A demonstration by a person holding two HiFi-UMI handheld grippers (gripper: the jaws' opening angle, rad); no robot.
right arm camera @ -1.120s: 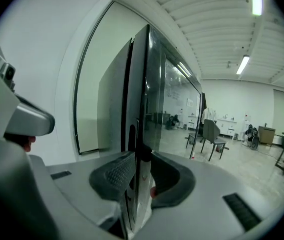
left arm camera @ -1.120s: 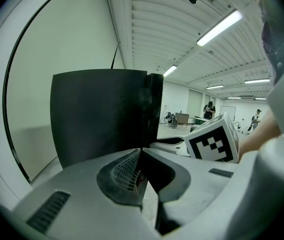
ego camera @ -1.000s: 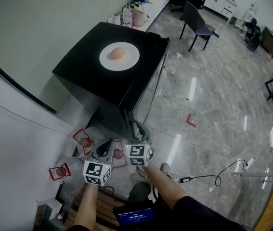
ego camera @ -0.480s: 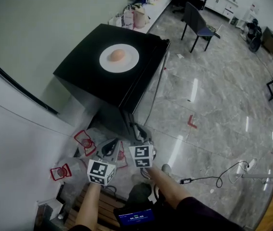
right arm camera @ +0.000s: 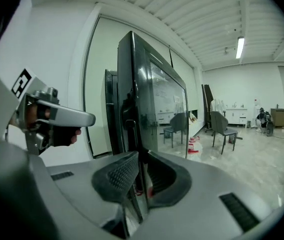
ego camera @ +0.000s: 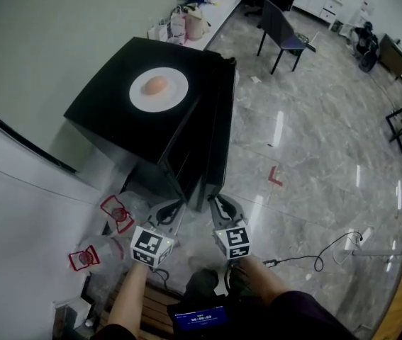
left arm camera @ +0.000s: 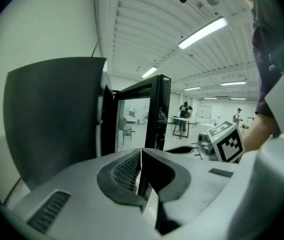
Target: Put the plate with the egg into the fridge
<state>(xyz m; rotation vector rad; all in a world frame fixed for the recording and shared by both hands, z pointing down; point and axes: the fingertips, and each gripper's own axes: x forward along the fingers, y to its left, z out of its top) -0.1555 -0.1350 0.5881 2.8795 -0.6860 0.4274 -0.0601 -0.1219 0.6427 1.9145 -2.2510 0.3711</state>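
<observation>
The plate (ego camera: 174,96) carrying the egg (ego camera: 155,85) rests on top of the black fridge (ego camera: 108,122), and the fridge door (ego camera: 218,140) stands ajar. The left tool (ego camera: 174,205) is clenched with nothing in it, held low before the foot of the fridge. The right tool (ego camera: 219,200), just beside the lower edge of the fridge door, has just been closing its jaws to a thin slit; that edge stands straight ahead of the slit, and nothing is clamped between them.
</observation>
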